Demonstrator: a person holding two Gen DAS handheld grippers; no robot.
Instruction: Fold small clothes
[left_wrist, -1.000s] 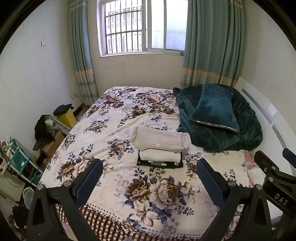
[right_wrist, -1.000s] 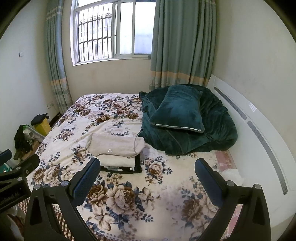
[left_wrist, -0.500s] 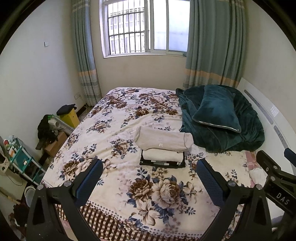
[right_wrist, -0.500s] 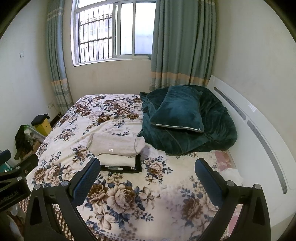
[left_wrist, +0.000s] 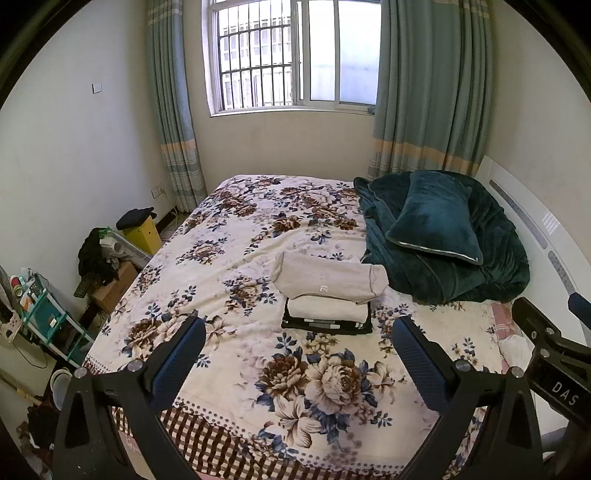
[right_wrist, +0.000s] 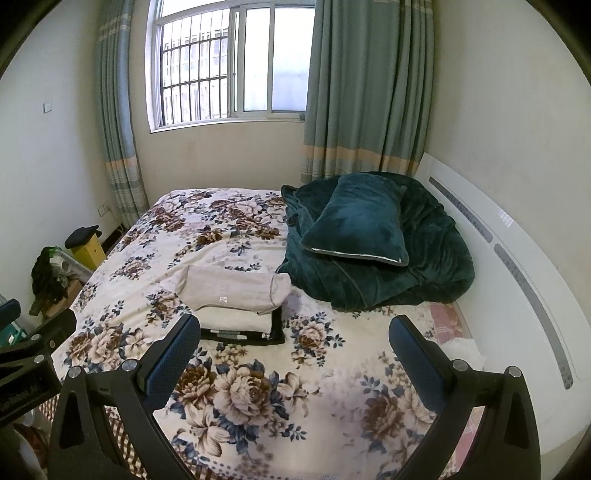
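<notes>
While I hold both claws up over the near end of the bed, my left gripper (left_wrist: 297, 350) has its two blue-padded fingers spread wide with nothing between them, low in the frame of its own camera. My right gripper (right_wrist: 293, 349) is spread wide too and holds nothing. The small stack of folded clothes (left_wrist: 328, 295) sits in the middle of the left view, on the cream blanket with big brown and blue flowers (left_wrist: 295, 380). On top lies a folded beige shirt (left_wrist: 328, 277), under it a folded cream cloth (left_wrist: 327, 310), and at the bottom a flat black piece (left_wrist: 325, 326). In the right view the same stack (right_wrist: 236, 299) is left of centre, just above my left-hand finger pad (right_wrist: 168, 360). Both claws are well apart from the stack. A dark green fluffy quilt (left_wrist: 461, 273) is heaped at the right side of the bed, just beside the stack, and a dark green pillow (left_wrist: 432, 218) rests on it. A barred window (left_wrist: 291, 55) with grey-green curtains (left_wrist: 432, 85) is at the top. A yellow box (left_wrist: 142, 236) stands on the floor at the left.
</notes>
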